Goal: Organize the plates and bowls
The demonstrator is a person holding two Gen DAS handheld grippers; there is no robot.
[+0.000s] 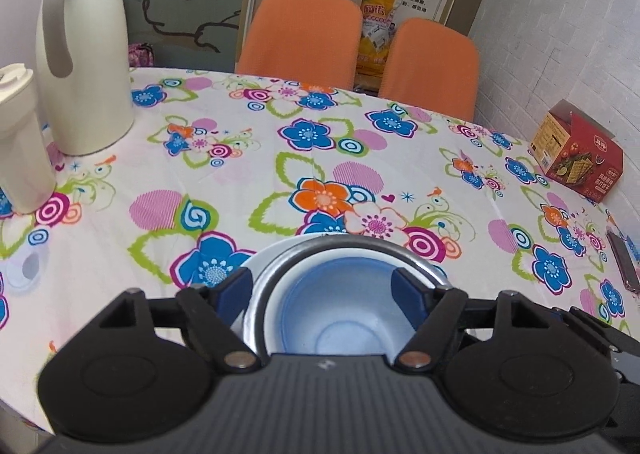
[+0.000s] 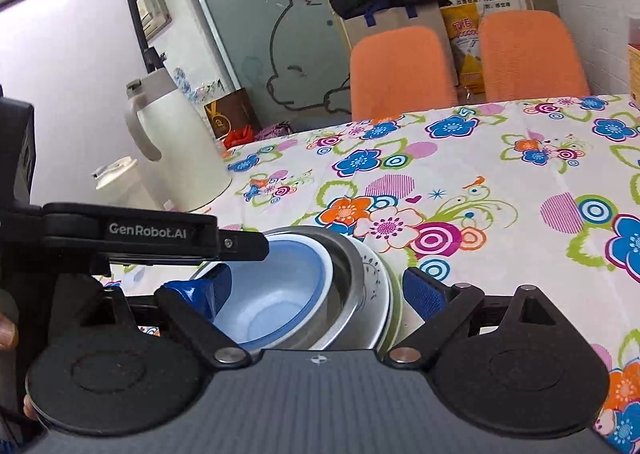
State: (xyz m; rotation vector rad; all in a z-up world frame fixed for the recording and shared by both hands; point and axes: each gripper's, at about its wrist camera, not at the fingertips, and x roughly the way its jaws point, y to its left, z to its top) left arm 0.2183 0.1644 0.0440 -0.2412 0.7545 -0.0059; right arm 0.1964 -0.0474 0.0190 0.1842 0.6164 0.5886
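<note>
- The tabletop point(image 1: 360, 158) wears a printed floral cloth, smooth and matt.
- The blue bowl point(image 1: 340, 314) looks like plastic with a soft sheen.
- The metal bowl point(image 2: 348, 274) around it is polished steel, shiny.
- The white bowl point(image 2: 376, 294) outermost looks glazed and glossy, with a thin dark pattern.
- The jug point(image 1: 80, 66) is smooth, matt cream plastic with a grey handle.
- The box point(image 1: 576, 152) is printed cardboard.
- The chairs point(image 1: 300, 34) have orange woven fabric, slightly rough.
- Gripper fingers point(image 1: 408, 286) carry ribbed blue pads on matt black plastic.
</note>
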